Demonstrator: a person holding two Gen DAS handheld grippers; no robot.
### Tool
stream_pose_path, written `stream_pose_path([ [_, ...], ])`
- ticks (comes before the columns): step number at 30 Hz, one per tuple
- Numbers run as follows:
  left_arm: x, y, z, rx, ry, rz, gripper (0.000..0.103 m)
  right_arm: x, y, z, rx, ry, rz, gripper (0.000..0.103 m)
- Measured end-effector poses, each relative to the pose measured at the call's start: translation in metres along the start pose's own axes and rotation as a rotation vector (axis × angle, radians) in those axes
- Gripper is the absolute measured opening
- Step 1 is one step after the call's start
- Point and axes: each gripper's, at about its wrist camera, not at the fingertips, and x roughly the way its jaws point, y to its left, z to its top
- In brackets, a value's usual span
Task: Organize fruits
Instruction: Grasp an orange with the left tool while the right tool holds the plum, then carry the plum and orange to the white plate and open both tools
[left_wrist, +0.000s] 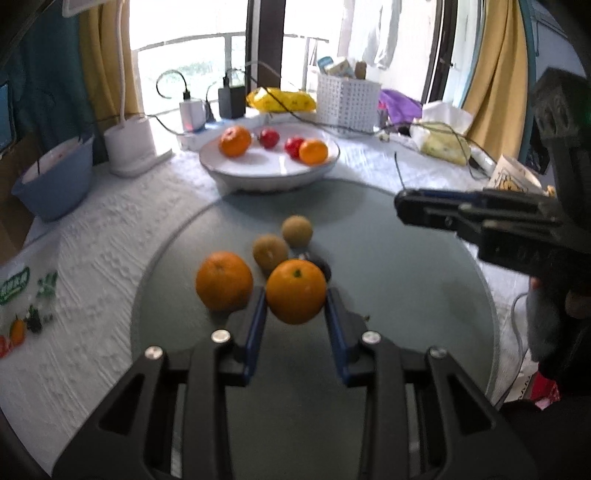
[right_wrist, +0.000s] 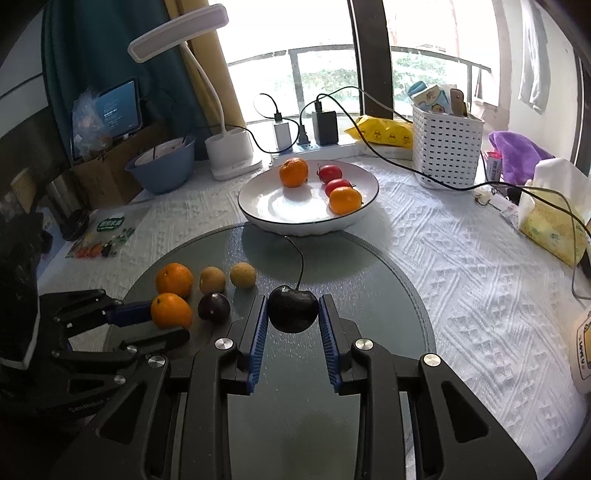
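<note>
the right hand-held gripper pinched a dark cherry; the left hand-held gripper clamped an orange; both were lifted off the surface, presumably bound for the plate beyond.

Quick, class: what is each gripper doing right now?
Left gripper: shut on an orange.
Right gripper: shut on a dark cherry.

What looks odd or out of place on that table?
Nothing is spilled or broken. One oddity: a black charger cable trails loosely across the tablecloth beside the fruit plate. Each claw simply holds fruit: left an orange, right a dark cherry.
</note>
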Motion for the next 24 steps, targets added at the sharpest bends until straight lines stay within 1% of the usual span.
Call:
stream_pose_path([
  [8,-0.004,0.007,0.026,0.000,-0.054,0.008,0.033,0.002,-0.003,0.012,-0.007,-0.013,0.002,0.030],
  [12,-0.002,0.010,0.038,0.021,-0.074,0.024,0.033,0.005,-0.004,0.020,-0.012,-0.018,0.002,0.030],
  [24,0.020,0.025,0.066,0.044,-0.095,0.022,0.033,0.028,-0.009,0.045,-0.024,-0.011,0.001,0.030],
])
